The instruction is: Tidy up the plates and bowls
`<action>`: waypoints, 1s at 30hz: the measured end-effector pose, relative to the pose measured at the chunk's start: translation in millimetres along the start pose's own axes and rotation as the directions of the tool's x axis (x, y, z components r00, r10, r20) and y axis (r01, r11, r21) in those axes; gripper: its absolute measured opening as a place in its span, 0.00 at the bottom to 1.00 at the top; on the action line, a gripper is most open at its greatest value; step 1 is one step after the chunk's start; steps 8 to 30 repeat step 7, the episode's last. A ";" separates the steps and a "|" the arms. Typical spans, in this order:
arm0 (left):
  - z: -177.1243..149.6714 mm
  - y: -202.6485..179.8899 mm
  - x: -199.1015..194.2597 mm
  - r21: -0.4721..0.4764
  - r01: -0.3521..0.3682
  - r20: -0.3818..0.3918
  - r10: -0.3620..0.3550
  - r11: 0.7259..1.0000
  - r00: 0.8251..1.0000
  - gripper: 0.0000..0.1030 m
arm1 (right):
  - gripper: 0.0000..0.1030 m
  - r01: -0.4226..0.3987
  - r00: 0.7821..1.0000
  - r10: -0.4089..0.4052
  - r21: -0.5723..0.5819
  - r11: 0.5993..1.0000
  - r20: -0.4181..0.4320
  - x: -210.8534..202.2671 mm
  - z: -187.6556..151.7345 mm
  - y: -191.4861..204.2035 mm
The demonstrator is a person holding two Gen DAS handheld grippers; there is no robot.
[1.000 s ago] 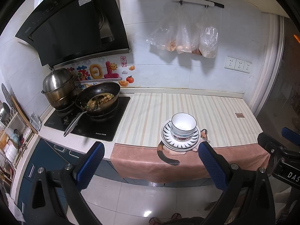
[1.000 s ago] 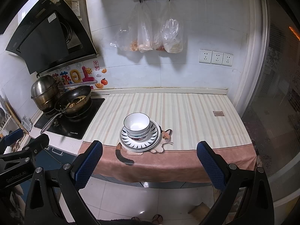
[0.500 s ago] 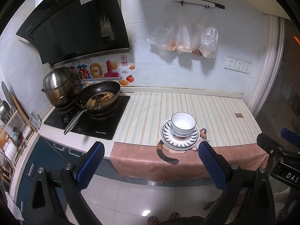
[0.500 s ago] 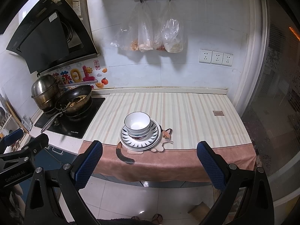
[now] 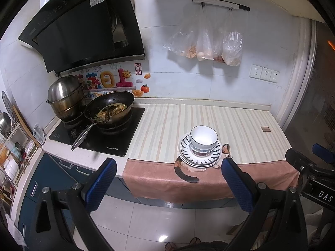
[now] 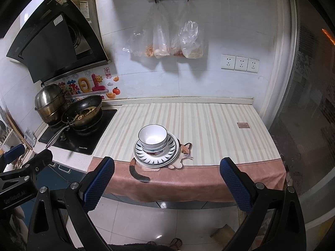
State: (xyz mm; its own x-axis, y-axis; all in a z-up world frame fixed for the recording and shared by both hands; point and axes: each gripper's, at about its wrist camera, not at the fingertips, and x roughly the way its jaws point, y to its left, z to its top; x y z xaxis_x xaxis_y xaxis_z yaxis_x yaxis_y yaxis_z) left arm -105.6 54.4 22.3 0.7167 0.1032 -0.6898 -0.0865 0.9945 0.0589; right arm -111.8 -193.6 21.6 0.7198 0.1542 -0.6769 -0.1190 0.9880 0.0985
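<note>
White bowls [image 5: 203, 139] sit nested on a stack of white plates [image 5: 199, 159] with dark leaf-pattern rims, near the front edge of the striped counter cloth [image 5: 167, 125]. The same bowls [image 6: 152, 139] and plates [image 6: 156, 155] show in the right wrist view. My left gripper [image 5: 167, 179] is open and empty, held back from the counter over the floor. My right gripper [image 6: 167, 179] is also open and empty, off the counter in front of the stack. Each gripper shows at the edge of the other's view.
A hob [image 5: 98, 133] at the left carries a frying pan with food [image 5: 110, 109] and a steel pot [image 5: 65, 98]. A range hood [image 5: 83, 27] hangs above. Plastic bags [image 5: 207, 44] hang on the wall. A dish rack [image 5: 10, 144] stands far left. Tiled floor [image 6: 167, 226] lies below.
Both views have shifted only slightly; the grippers stay open and back from the counter. The bowls and plates have not moved.
</note>
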 end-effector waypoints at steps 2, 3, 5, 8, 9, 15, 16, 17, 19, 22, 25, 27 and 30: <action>-1.3 -3.6 -1.8 -0.002 -0.004 -0.002 0.004 1.000 1.000 1.00 | 1.00 0.000 1.000 0.000 -0.002 1.000 -0.001 0.1 -0.2 0.1; -1.7 -5.5 -2.1 -0.003 -0.006 -0.004 0.006 1.000 1.000 1.00 | 1.00 -0.001 1.000 0.001 -0.002 1.000 -0.003 -0.4 -1.0 0.6; -2.5 -7.9 -3.0 -0.008 -0.005 -0.008 0.005 1.000 1.000 1.00 | 1.00 -0.004 1.000 0.004 -0.002 1.000 -0.007 -1.5 -3.5 2.3; -3.6 -10.5 -3.8 -0.009 -0.007 -0.012 0.007 1.000 1.000 1.00 | 1.00 -0.005 1.000 0.005 -0.004 1.000 -0.012 -2.3 -5.5 4.6; -3.6 -10.5 -3.8 -0.009 -0.007 -0.012 0.007 1.000 1.000 1.00 | 1.00 -0.005 1.000 0.005 -0.004 1.000 -0.012 -2.3 -5.5 4.6; -3.6 -10.5 -3.8 -0.009 -0.007 -0.012 0.007 1.000 1.000 1.00 | 1.00 -0.005 1.000 0.005 -0.004 1.000 -0.012 -2.3 -5.5 4.6; -3.6 -10.5 -3.8 -0.009 -0.007 -0.012 0.007 1.000 1.000 1.00 | 1.00 -0.005 1.000 0.005 -0.004 1.000 -0.012 -2.3 -5.5 4.6; -3.6 -10.5 -3.8 -0.009 -0.007 -0.012 0.007 1.000 1.000 1.00 | 1.00 -0.005 1.000 0.005 -0.004 1.000 -0.012 -2.3 -5.5 4.6; -3.6 -10.5 -3.8 -0.009 -0.007 -0.012 0.007 1.000 1.000 1.00 | 1.00 -0.005 1.000 0.005 -0.004 1.000 -0.012 -2.3 -5.5 4.6; -3.6 -10.5 -3.8 -0.009 -0.007 -0.012 0.007 1.000 1.000 1.00 | 1.00 -0.005 1.000 0.005 -0.004 1.000 -0.012 -2.3 -5.5 4.6; -3.6 -10.5 -3.8 -0.009 -0.007 -0.012 0.007 1.000 1.000 1.00 | 1.00 -0.005 1.000 0.005 -0.004 1.000 -0.012 -2.3 -5.5 4.6; -3.6 -10.5 -3.8 -0.009 -0.007 -0.012 0.007 1.000 1.000 1.00 | 1.00 -0.005 1.000 0.005 -0.004 1.000 -0.012 -2.3 -5.5 4.6; -3.6 -10.5 -3.8 -0.009 -0.007 -0.012 0.007 1.000 1.000 1.00 | 1.00 -0.005 1.000 0.005 -0.004 1.000 -0.012 -2.3 -5.5 4.6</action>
